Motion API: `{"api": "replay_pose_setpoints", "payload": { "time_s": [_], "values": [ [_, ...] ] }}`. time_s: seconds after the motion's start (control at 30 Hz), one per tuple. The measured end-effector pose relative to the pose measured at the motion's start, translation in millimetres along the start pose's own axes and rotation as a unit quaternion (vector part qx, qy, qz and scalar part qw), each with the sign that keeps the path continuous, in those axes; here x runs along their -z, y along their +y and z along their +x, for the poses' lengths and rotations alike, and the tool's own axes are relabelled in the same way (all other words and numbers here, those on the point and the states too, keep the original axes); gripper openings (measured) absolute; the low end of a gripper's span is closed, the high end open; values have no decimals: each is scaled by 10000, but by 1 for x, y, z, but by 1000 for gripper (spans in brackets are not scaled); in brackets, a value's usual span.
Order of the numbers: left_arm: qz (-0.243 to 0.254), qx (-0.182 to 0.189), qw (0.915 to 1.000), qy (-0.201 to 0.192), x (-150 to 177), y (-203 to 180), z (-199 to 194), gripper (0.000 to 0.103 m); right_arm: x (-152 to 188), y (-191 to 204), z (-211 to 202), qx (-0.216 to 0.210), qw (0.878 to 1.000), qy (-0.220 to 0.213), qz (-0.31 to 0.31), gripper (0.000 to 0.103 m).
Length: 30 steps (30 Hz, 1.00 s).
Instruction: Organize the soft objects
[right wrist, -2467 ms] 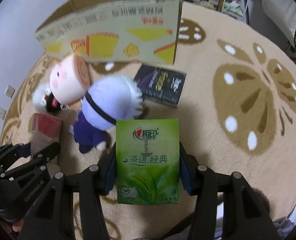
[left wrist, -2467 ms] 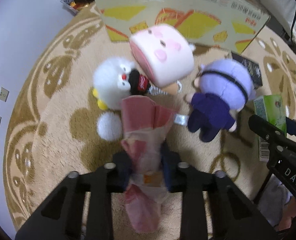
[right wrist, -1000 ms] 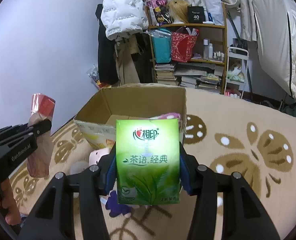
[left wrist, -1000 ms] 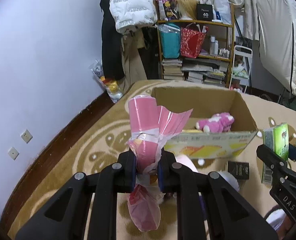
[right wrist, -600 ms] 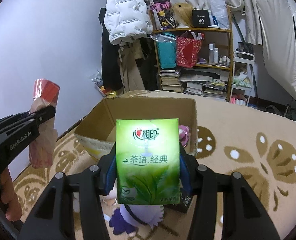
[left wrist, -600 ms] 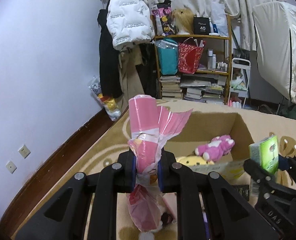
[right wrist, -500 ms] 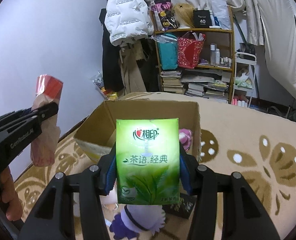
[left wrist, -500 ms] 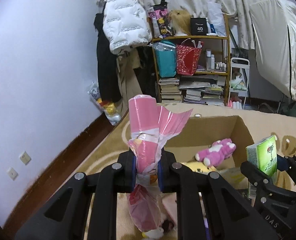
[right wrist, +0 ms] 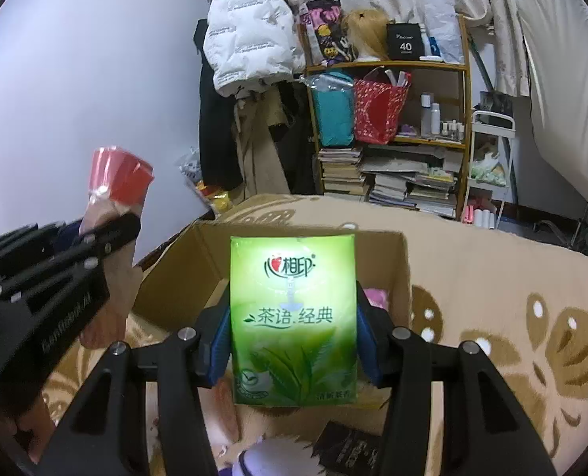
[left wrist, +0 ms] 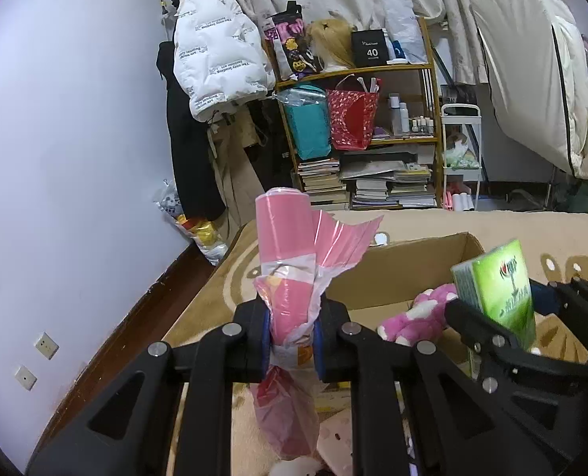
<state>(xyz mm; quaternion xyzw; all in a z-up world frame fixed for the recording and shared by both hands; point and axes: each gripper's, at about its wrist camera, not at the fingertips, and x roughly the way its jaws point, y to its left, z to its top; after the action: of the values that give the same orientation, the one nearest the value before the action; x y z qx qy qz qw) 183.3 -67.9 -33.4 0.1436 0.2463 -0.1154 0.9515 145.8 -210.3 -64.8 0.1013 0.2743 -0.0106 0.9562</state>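
My left gripper point(left wrist: 290, 337) is clamped tight on a pink roll of plastic bags point(left wrist: 284, 254); the roll stands upright between the pads, a loose flap fanned out to its right and the crumpled wrapper hanging below the fingers.

My right gripper point(right wrist: 293, 341) is closed on a green tissue pack point(right wrist: 293, 317), held upright with its printed face to the camera and the blue pads pressing both side edges.

Both loads are in the air in front of an open cardboard box point(right wrist: 403, 261) on the patterned beige rug point(right wrist: 512, 277). In the left view the tissue pack point(left wrist: 496, 285) shows at the right, over the box's near edge. A pink plush toy point(left wrist: 421, 313) lies inside the box.

Below the right gripper, partly hidden: a lavender plush head point(right wrist: 270, 456) and a black booklet point(right wrist: 349, 448) on the rug.

Background: bookshelf point(left wrist: 373, 139), white puffer jacket point(left wrist: 214, 55).
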Motion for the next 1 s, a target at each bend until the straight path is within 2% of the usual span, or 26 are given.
{"api": "replay_pose_setpoints", "payload": {
  "time_s": [0.27, 0.4, 0.6, 1.0],
  "values": [
    [-144, 184, 9997, 29, -2, 1, 4, 16, -7, -17, 6, 103, 9999, -1, 122, 55],
    [-141, 149, 9998, 32, -2, 1, 8, 16, -8, -24, 8, 52, 9996, 1, 267, 55],
    [-342, 215, 9990, 189, 3, 4, 20, 16, -3, -24, 20, 90, 9997, 112, 214, 56],
    [-399, 285, 9981, 364, 5, 0, 37, 19, 2, -24, 37, 65, 9993, 340, 168, 56]
  ]
}}
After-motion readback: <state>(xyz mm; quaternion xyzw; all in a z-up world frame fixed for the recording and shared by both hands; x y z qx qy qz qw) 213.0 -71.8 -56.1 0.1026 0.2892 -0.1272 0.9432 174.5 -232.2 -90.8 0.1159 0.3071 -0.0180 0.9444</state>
